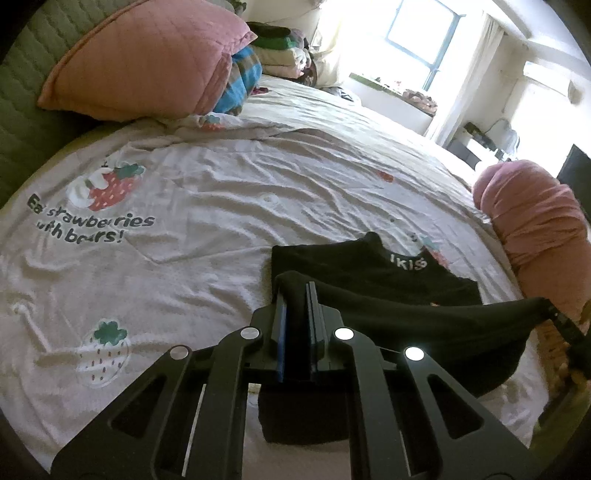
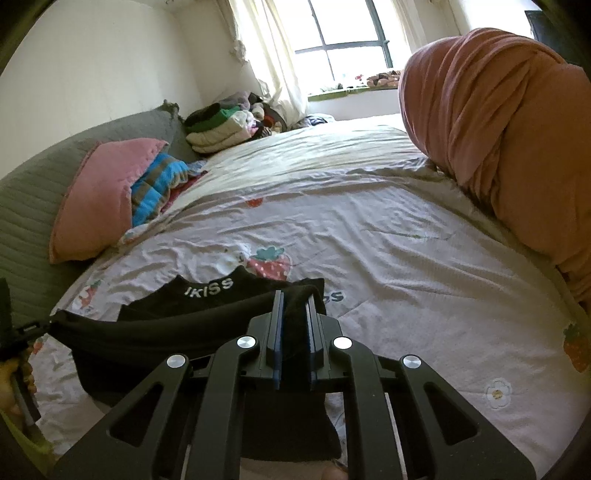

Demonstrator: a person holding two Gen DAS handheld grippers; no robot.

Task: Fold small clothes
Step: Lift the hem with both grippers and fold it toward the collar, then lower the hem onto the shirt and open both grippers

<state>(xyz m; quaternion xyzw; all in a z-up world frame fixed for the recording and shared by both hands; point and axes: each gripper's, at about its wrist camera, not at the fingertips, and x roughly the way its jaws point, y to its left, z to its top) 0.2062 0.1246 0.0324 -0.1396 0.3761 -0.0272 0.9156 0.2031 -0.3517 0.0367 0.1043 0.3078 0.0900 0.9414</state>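
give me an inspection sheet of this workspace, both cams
surface: bed under a wrinkled strawberry-print sheet.
job's things: black garment lifted by one edge, slung between both grippers; its far part with white lettering lies on the sheet.
clutter: pink pillow, blue striped cloth, stack of folded clothes, rolled pink blanket.
grippers: left gripper shut on the garment; right gripper shut on the garment.
cables: nothing seen.
surroundings: bright window with curtains, green padded headboard.
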